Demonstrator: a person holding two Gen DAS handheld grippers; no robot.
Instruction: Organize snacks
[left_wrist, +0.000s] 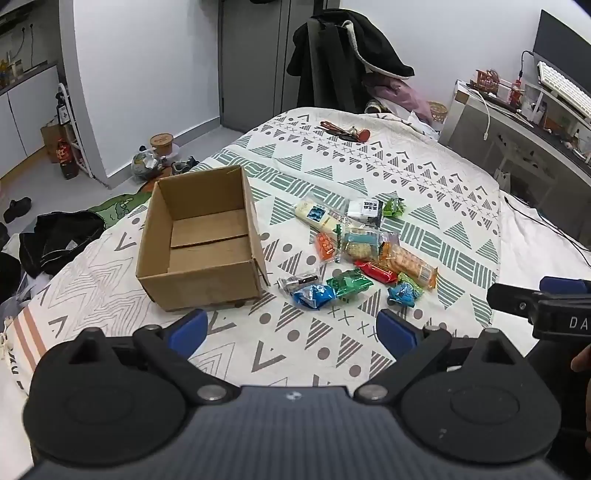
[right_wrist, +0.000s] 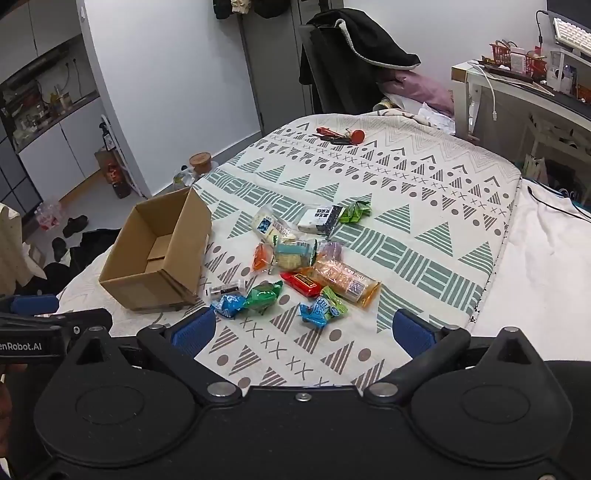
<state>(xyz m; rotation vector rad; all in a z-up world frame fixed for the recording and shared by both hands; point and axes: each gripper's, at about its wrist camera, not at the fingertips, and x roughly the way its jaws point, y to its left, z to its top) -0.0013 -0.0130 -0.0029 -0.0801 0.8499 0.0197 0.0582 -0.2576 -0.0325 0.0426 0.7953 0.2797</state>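
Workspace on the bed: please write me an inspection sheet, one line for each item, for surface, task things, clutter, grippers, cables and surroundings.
Surface: patterned bedspread, mostly bare away from the snacks.
Task things: cardboard box open and empty; snack packets piled on the bedspread beside it, none inside.
Clutter: keys with red tag at the far end.
Grippers: left gripper open, empty; right gripper open, empty.
Cables: white cable hanging off the desk; black cable on the white sheet.
Surroundings: dark coat on a chair, shoes on the floor.
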